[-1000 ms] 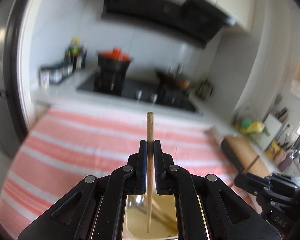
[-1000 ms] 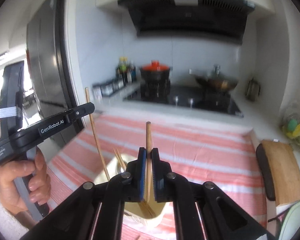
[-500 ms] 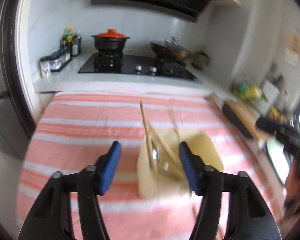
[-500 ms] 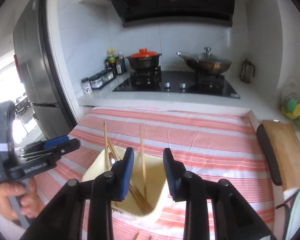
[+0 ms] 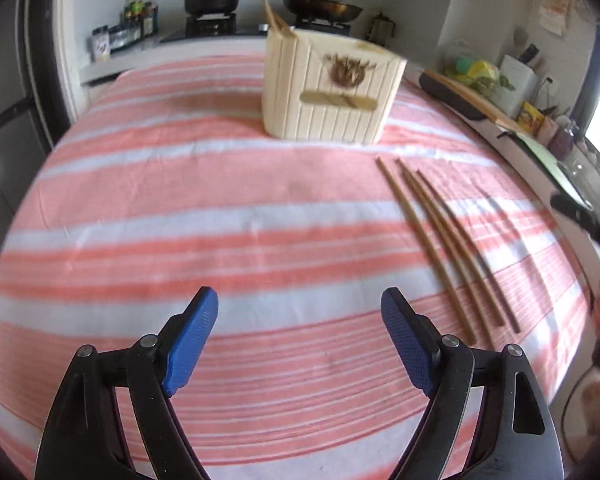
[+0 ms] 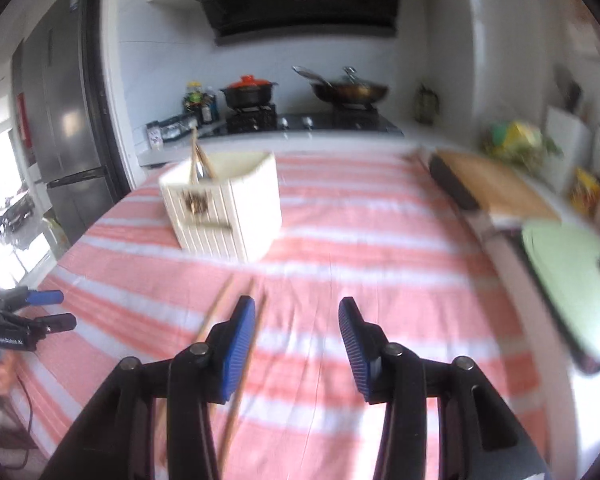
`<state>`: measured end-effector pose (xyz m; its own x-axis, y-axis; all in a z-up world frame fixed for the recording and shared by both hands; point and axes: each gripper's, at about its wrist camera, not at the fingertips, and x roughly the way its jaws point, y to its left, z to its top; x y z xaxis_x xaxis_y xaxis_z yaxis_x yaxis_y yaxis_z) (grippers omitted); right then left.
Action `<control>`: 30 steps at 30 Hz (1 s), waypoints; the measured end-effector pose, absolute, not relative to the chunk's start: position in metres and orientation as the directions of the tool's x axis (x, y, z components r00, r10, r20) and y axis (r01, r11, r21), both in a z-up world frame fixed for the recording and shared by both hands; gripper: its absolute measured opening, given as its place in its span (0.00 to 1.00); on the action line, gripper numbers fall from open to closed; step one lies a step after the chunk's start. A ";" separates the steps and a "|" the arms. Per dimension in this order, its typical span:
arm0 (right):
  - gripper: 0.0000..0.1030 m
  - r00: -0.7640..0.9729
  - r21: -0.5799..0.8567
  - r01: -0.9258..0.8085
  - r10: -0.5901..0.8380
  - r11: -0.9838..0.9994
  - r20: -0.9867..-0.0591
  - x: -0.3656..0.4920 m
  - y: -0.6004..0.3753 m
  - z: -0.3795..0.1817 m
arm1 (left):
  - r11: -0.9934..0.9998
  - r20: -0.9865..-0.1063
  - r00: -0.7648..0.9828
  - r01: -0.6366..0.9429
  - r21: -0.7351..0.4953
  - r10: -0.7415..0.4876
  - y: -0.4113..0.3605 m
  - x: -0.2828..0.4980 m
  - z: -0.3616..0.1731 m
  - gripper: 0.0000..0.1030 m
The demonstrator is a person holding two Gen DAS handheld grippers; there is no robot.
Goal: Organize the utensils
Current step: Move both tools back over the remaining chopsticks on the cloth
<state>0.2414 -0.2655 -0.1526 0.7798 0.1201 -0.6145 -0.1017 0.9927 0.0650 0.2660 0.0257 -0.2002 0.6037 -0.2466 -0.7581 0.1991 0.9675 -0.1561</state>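
A cream utensil holder [image 5: 328,92] stands on the pink-and-white striped cloth [image 5: 180,208], with chopsticks [image 5: 274,20] sticking out of its far left corner. It also shows in the right wrist view [image 6: 224,208]. Three wooden chopsticks [image 5: 444,248] lie side by side on the cloth, right of my left gripper [image 5: 300,340], which is open and empty low over the cloth. My right gripper [image 6: 296,340] is open and empty; loose chopsticks [image 6: 220,308] lie under and left of its left finger.
A wooden cutting board [image 6: 496,188] and a green board [image 6: 572,276] lie along the right edge. The stove with a black pot [image 6: 248,94] and a wok [image 6: 348,90] is behind. A fridge [image 6: 60,128] stands at the left.
Both grippers opened and let their chopsticks drop into the holder. Both have since pulled back and down toward the cloth, away from the holder.
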 end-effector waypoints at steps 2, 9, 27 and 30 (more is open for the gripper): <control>0.43 0.760 0.059 -0.061 0.084 0.996 -0.644 0.230 -0.269 -0.182 | 0.968 -0.766 0.592 0.166 -0.186 -0.249 0.023 0.267 -0.216 0.82; 0.43 0.753 0.042 0.001 0.027 0.999 -0.657 0.222 -0.280 -0.217 | 0.978 -0.769 0.605 0.144 -0.148 -0.206 0.015 0.271 -0.226 0.84; 0.43 0.733 0.019 0.066 -0.036 0.998 -0.679 0.226 -0.279 -0.227 | 0.980 -0.791 0.585 0.178 -0.090 -0.179 0.005 0.274 -0.230 0.95; 0.43 0.733 0.013 0.064 -0.038 0.998 -0.679 0.226 -0.278 -0.227 | 0.979 -0.792 0.583 0.181 -0.092 -0.182 0.005 0.274 -0.230 0.96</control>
